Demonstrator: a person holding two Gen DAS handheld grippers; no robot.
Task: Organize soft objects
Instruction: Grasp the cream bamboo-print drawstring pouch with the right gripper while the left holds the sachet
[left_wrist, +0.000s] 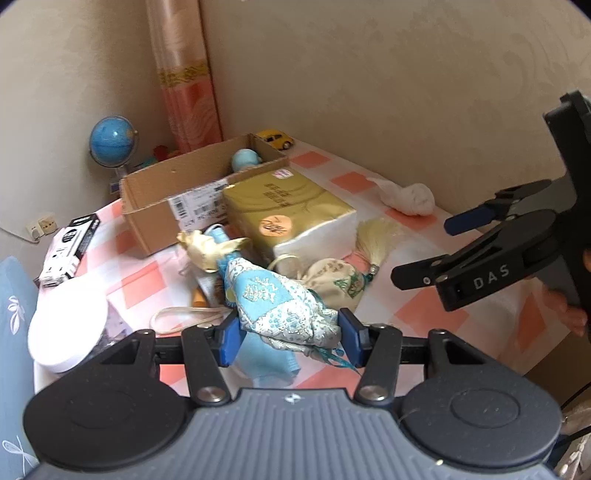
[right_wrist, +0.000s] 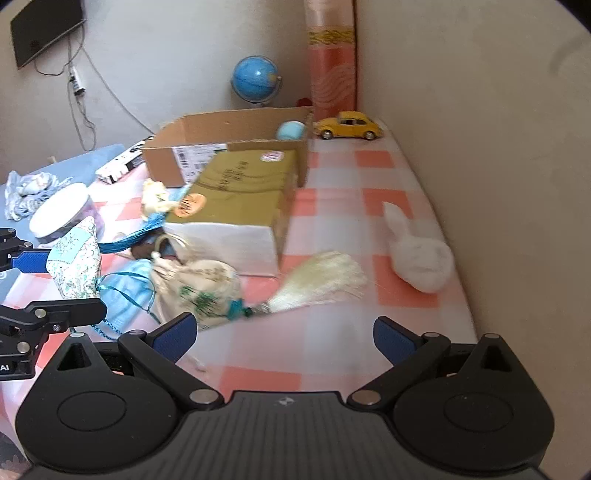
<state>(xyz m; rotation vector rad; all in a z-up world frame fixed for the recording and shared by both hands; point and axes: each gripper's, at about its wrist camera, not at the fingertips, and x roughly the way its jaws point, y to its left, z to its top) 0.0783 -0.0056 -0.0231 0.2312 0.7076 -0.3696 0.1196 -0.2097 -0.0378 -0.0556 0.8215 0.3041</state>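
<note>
The left gripper (left_wrist: 290, 338) is closed on a soft blue-and-white patchwork fabric sachet (left_wrist: 284, 306), its blue pads pressing both sides of the pouch; a teal tassel (right_wrist: 125, 236) hangs from the pouch back toward the table, as the right wrist view shows. Just below the held pouch lies a light blue face mask (left_wrist: 264, 360) on the pink-and-white checked tablecloth (left_wrist: 413, 306); just beyond it to the right rests a cream drawstring cloth bag with green print (left_wrist: 332, 277), with a pale yellow tassel (left_wrist: 376, 236) at its end. Further ahead stands a gold tissue package (left_wrist: 284, 210), and behind that, to the left, the open brown cardboard box (left_wrist: 155, 195) with a pale blue ball (left_wrist: 245, 158) inside.

The right gripper (right_wrist: 284, 338) stands wide open and holds nothing; it hovers above bare cloth, near the cream bag, while a white knitted soft toy (right_wrist: 421, 258) lies well ahead on its right, by the wall.

I judge that the sachet is meant for the cardboard box; to do this well, the pouch should go high enough that the tassel clears the gold package and does not drag the mask or the cream bag along; the jaws should open only once the pouch is above the inside of the box.
</note>
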